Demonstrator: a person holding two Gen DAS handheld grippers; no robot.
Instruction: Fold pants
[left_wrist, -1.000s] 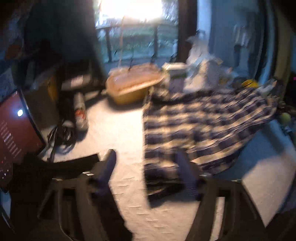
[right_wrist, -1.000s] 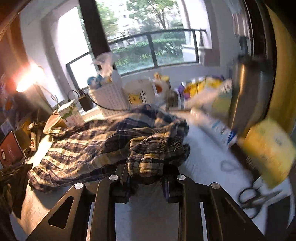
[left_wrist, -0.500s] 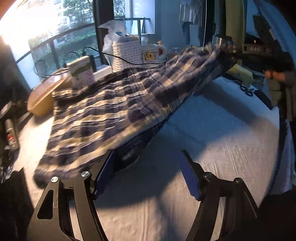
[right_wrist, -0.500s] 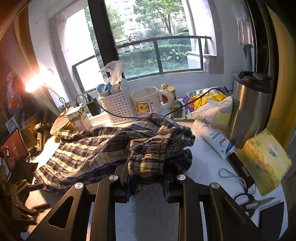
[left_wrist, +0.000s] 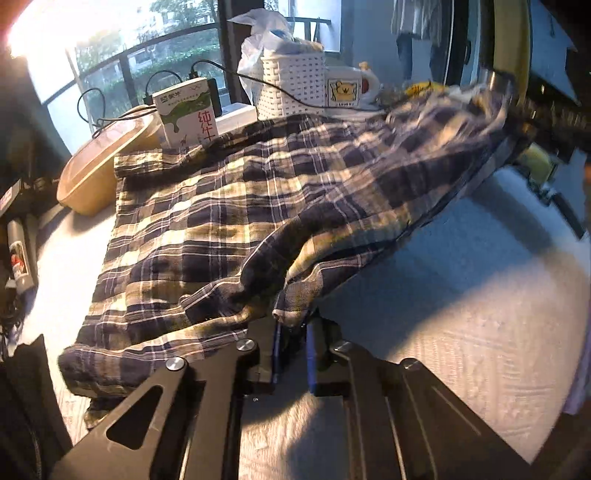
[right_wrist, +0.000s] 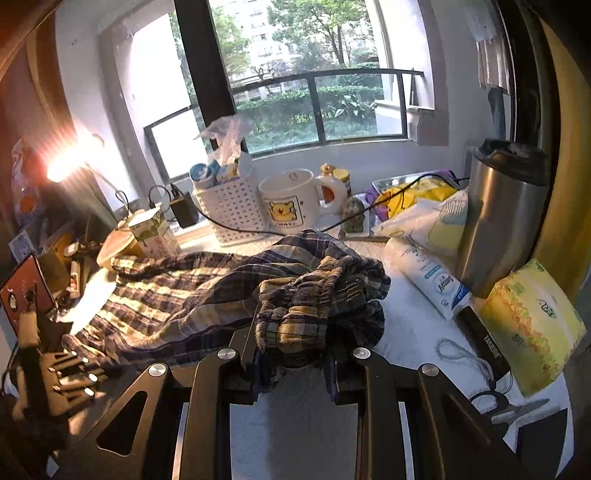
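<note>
Left wrist, tool (left_wrist: 293, 341) now closing on pants (left_wrist: 236, 206)

Free room: the white textured table surface (left_wrist: 461, 295) lies bare to the right of my left gripper (left_wrist: 293, 338), a broad lane toward the near edge. Ahead, the plaid pants (left_wrist: 229, 214) cover the middle of the table. Behind them a row of obstacles closes the window side: a beige tub (left_wrist: 99, 162), a milk carton (left_wrist: 186, 110), a white basket (right_wrist: 232, 210) crossed by a black cable (right_wrist: 236, 230), and a bear mug (right_wrist: 290, 201). To the right of my right gripper (right_wrist: 295, 363) stand a steel tumbler (right_wrist: 498, 225), a wipes pack (right_wrist: 428, 273), a yellow tissue pack (right_wrist: 532, 325) and scissors (right_wrist: 506, 406); only a narrow white strip stays passable between them and the pants.
</note>
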